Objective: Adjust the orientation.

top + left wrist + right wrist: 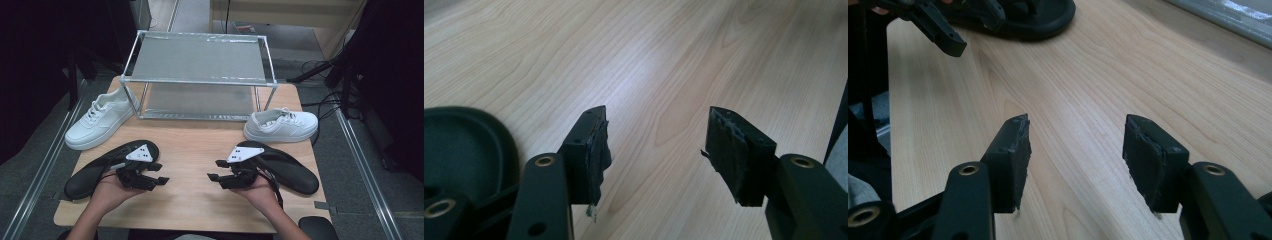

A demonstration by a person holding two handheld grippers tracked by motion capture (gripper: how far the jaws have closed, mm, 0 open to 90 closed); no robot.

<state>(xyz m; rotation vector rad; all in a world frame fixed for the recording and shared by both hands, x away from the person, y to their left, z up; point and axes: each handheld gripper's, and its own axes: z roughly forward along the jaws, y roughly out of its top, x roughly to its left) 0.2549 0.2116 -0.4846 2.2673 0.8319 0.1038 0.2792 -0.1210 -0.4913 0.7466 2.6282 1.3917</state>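
Two black sandals lie on the wooden table: the left sandal beside my left hand, the right sandal beside my right hand. A white sneaker sits at the table's left, and a second white sneaker at its right. My left gripper is open over bare wood, with the left sandal's edge beside it. My right gripper is open too, nothing between its pads; it faces the left gripper and the left sandal.
A two-tier metal shoe rack stands at the back of the table, both shelves bare. Cables and dark stands lie on the floor to the right. Bare wood stretches between the two grippers.
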